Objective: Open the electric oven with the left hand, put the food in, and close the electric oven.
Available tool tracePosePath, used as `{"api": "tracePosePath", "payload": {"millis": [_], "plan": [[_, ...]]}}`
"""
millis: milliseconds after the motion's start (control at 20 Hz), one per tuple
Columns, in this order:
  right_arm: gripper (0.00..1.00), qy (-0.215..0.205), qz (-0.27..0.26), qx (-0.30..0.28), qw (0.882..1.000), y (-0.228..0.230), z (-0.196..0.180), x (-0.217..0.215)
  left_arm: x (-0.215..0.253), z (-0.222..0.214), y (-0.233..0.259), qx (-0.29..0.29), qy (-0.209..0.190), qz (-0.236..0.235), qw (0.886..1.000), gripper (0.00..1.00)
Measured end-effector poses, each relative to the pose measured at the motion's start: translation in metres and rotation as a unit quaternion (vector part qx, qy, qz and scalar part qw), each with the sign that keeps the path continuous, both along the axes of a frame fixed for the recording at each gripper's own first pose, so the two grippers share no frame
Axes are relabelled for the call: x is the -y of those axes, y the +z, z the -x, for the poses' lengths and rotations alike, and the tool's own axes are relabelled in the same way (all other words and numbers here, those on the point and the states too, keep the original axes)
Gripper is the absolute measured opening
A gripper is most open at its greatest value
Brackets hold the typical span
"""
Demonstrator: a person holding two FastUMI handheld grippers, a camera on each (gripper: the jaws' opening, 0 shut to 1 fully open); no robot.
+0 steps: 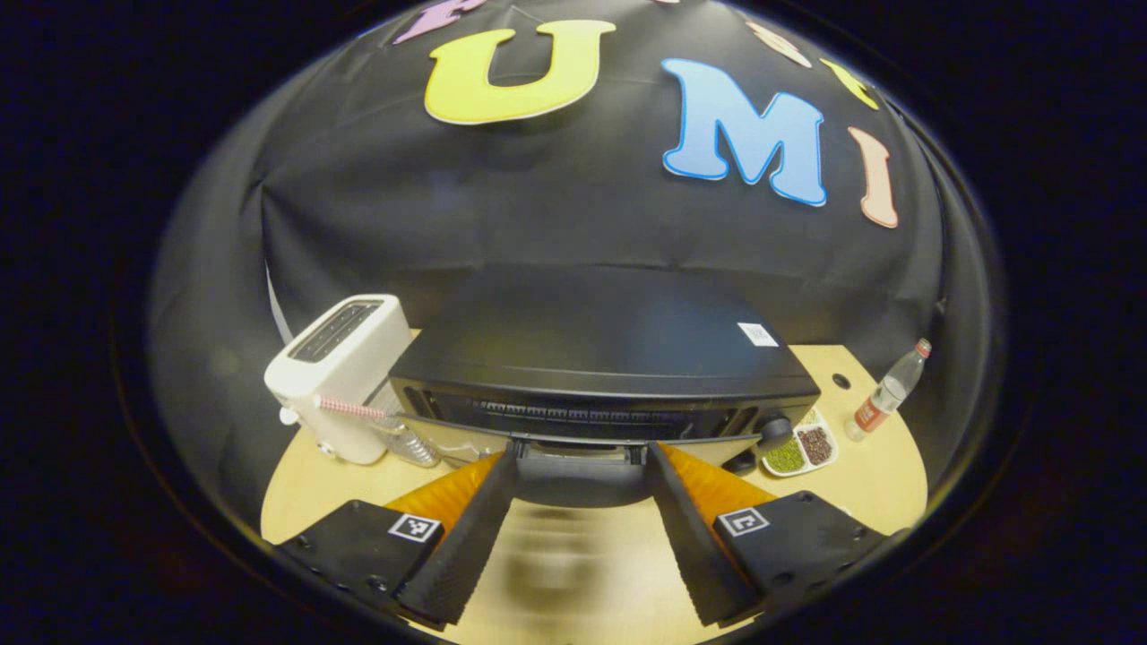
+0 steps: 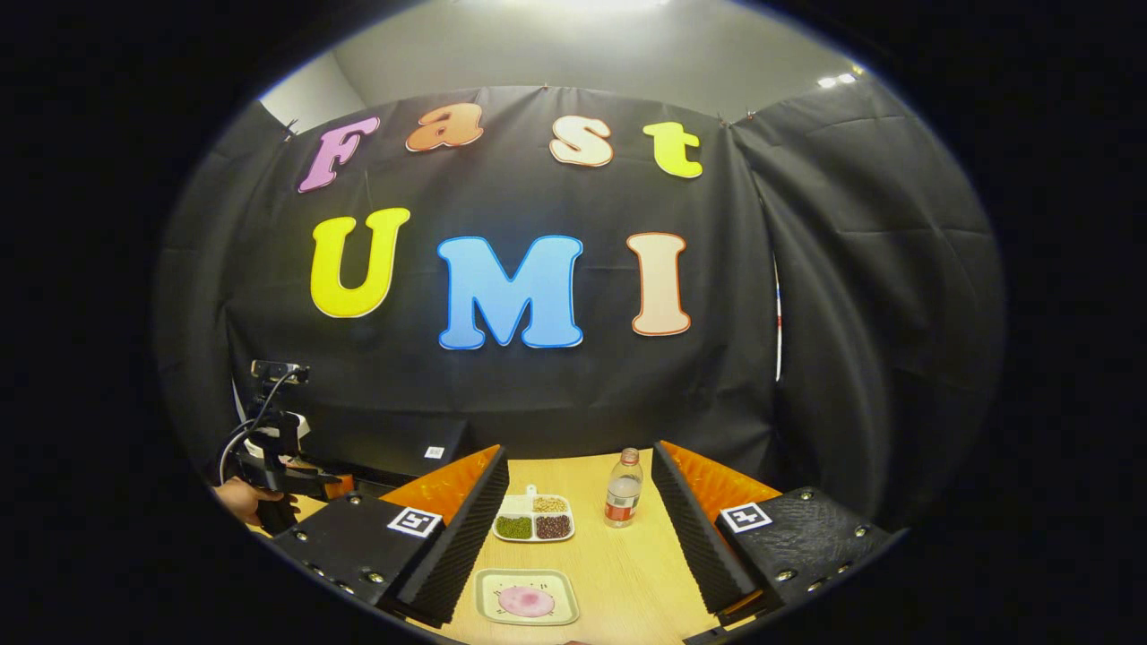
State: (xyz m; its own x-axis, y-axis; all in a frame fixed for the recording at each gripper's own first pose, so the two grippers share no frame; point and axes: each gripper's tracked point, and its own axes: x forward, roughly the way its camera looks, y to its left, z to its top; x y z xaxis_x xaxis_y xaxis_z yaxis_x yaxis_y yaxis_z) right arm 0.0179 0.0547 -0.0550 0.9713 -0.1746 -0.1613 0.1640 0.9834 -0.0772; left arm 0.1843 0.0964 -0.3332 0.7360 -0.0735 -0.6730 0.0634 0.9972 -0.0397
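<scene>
I had the left gripper (image 1: 581, 466) close up against the front top edge of the electric oven (image 1: 600, 358), its jaws spread wide with the door handle (image 1: 578, 451) lying between the tips, and I could not tell whether either tip touched it. The oven sat on the worktop (image 1: 860, 484) between a white toaster (image 1: 345, 372) on its left and a divided dish of beans (image 1: 802, 448) on its right, with a bottle (image 1: 887, 392) farther right. The door looked shut, so I judged opening it was the step in hand. To do it well I meant to centre the handle between the jaws, press them together squarely on it, then draw down and toward me along the door's arc, not straight back, lest the oven slide on the worktop.

In the right gripper view, the right gripper (image 2: 578, 528) hung over the near worktop, jaws spread and holding nothing. The food (image 2: 526, 600), a pink round on a small tray (image 2: 488, 587), lay just below and between them, near the bean dish, ready for pickup once the door was down
</scene>
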Motion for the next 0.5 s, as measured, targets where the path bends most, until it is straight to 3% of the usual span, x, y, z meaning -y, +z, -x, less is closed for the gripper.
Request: {"api": "tracePosePath", "payload": {"millis": [150,250,300,350,400,500], "plan": [[0.97,0.004,-0.009,-0.009,1.000,-0.006,0.002,-0.001,-0.002,0.025,-0.021,-0.030,0.021,0.046,0.998,0.96],[0.97,0.003,-0.011,-0.014,1.000,-0.009,0.005,0.002,-0.021,0.055,-0.052,-0.087,0.043,0.035,0.995,1.00],[0.98,0.002,-0.011,-0.016,1.000,-0.009,0.007,0.003,-0.028,0.064,-0.065,-0.100,0.056,0.036,0.993,0.97],[0.98,0.001,-0.009,-0.015,1.000,-0.009,0.008,0.005,-0.028,0.071,-0.072,-0.109,0.067,0.050,0.991,1.00],[0.98,0.000,-0.007,-0.015,1.000,-0.008,0.010,0.007,-0.026,0.075,-0.070,-0.108,0.074,0.066,0.989,1.00],[0.98,-0.003,-0.004,-0.017,1.000,-0.009,0.014,0.009,-0.025,0.065,-0.052,-0.060,0.061,0.064,0.994,0.89]]}}
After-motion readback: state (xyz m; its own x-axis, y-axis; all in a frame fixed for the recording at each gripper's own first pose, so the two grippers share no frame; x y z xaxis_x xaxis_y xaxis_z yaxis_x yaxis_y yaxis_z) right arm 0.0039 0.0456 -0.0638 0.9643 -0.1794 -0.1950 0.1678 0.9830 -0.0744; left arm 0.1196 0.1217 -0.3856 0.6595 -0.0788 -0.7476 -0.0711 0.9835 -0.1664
